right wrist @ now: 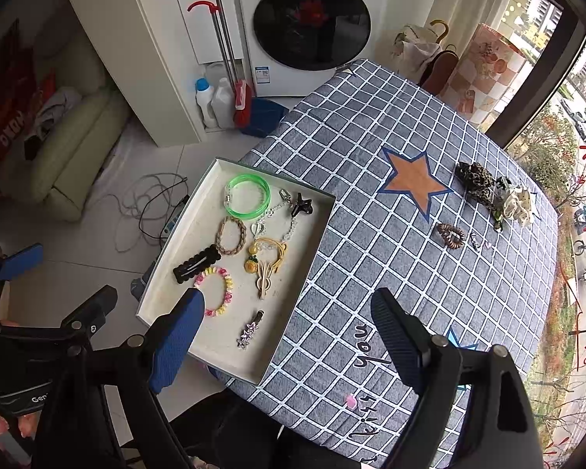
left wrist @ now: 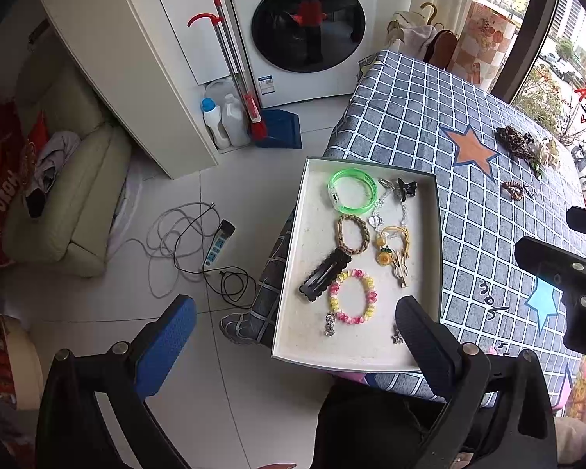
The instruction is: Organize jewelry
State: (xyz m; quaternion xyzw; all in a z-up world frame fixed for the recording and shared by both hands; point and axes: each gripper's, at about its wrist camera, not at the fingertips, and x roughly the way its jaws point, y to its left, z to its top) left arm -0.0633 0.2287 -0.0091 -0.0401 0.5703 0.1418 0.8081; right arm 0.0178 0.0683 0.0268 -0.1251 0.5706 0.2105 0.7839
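Laundry-corner room w/ white floor tiles, table under a blue-grey grid cloth [right wrist: 371, 156]; task's remaining loose pieces lie on that cloth toward the window side: brown spiral hair tie [right wrist: 450, 235] w/ a small silvery bit just beside it, then a leopard-print scrunchie [right wrist: 476, 183] touching a cream scrunchie [right wrist: 521, 201] farther out; all of them sit ahead and to the right of the right gripper [right wrist: 289, 336], well apart from it, while the tray [right wrist: 230, 367] lies ahead-left at the table's near-left edge, overhanging it, its long axis running away from the cameras; so right arm looks the nearer one for the next pick, judging by layout; tiny pink item [right wrist: 350, 401] on cloth close under the right gripper; right gripper spread wide, holding nothing; left gripper [left wrist: 293, 336] also wide, empty, hovering over the tray's near end, right finger above the tray's near-right corner; tray already holds green bangle [left wrist: 351, 191], braided tie, black snap clip [left wrist: 326, 275], pink-yellow bracelet [left wrist: 353, 297], star clip, others; readable: "Panasonic" on washing machine [left wrist: 304, 31]; "you" handwritten on the cloth; red Chinese characters on window, not legible to me.
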